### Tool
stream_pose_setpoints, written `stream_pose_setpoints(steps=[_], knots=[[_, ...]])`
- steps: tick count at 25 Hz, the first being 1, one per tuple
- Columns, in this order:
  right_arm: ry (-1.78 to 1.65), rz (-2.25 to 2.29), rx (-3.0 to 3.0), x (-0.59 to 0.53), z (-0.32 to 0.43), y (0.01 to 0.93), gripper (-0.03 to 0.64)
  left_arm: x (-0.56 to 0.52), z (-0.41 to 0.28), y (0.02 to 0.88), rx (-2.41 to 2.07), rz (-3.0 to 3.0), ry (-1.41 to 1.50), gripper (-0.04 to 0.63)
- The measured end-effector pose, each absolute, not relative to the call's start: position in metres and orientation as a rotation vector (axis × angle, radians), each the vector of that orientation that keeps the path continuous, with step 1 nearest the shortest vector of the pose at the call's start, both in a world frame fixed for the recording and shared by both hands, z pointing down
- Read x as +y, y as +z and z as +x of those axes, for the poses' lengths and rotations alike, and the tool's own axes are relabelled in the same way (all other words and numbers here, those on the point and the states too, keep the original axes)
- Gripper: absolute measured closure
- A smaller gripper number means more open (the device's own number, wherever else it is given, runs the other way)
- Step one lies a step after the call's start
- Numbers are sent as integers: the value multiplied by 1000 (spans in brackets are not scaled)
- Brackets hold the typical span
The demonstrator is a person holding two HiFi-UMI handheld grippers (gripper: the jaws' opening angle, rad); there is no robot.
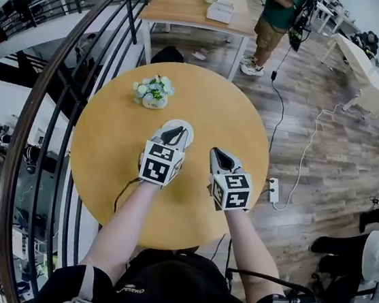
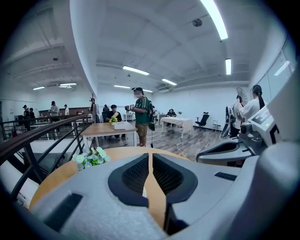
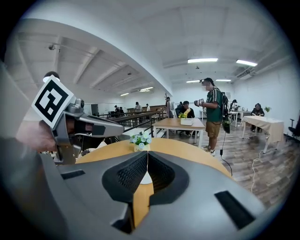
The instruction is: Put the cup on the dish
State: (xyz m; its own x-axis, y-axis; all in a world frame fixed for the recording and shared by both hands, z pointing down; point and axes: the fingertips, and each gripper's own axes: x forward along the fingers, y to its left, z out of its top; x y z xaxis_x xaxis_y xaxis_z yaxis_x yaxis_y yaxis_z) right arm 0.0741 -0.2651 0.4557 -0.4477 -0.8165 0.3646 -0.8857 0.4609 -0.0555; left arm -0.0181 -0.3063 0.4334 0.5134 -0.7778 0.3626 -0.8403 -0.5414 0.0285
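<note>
— Where does the dish sit?
— The white dish (image 1: 188,126) lies on the round wooden desk (image 1: 107,151), about at its middle, a little toward the far edge. Only its far rim shows in the head view, because the left tool (image 1: 174,133) hangs right over it.
— And the cup?
— I cannot make it out as a thing of its own. Whatever stands in the middle of the dish is hidden behind the left tool's jaws. The gripper views show only a sliver of white through the slits.
— Does either tool have hold of anything?
— No. In the left gripper view the two dark pads are drawn together to a thin slit, and only the desk top shows through it. The right tool (image 1: 222,157) is the same: its jaws meet at the tips and grip nothing.
— How do the two stand to each other?
— Side by side over the near half of the desk, apart, both pointing toward the far edge and tipped slightly down. The right one is to the right of the dish. Neither touches the desk.
— What else is on the desk?
— A small pot of white flowers (image 1: 154,92) near the far left edge, well apart from the dish.
— And around it?
— A dark railing (image 1: 67,84) curves past the left edge. A power strip (image 1: 274,190) lies on the plank floor (image 1: 329,130) off the right edge. Beyond the far edge a person (image 1: 278,14) stands beside an oblong desk (image 1: 187,6).
</note>
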Motion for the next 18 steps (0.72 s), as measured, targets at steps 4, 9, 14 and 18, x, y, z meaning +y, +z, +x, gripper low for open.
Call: stream_pose_setpoints(steps=[4, 9, 14, 18], knots=[[306, 1454, -2478, -259, 61, 429, 612, -292, -22, 410, -1409, 2576, 399, 582], [270, 1458, -2538, -250, 48, 393, 614, -273, -22, 386, -1406, 2623, 362, 589], [284, 1472, -2565, -236, 48, 377, 614, -247, -13, 387, -1352, 2637, 374, 589], [274, 1463, -2567, -228, 48, 371, 614, -235, -10, 383, -1326, 2650, 371, 589]])
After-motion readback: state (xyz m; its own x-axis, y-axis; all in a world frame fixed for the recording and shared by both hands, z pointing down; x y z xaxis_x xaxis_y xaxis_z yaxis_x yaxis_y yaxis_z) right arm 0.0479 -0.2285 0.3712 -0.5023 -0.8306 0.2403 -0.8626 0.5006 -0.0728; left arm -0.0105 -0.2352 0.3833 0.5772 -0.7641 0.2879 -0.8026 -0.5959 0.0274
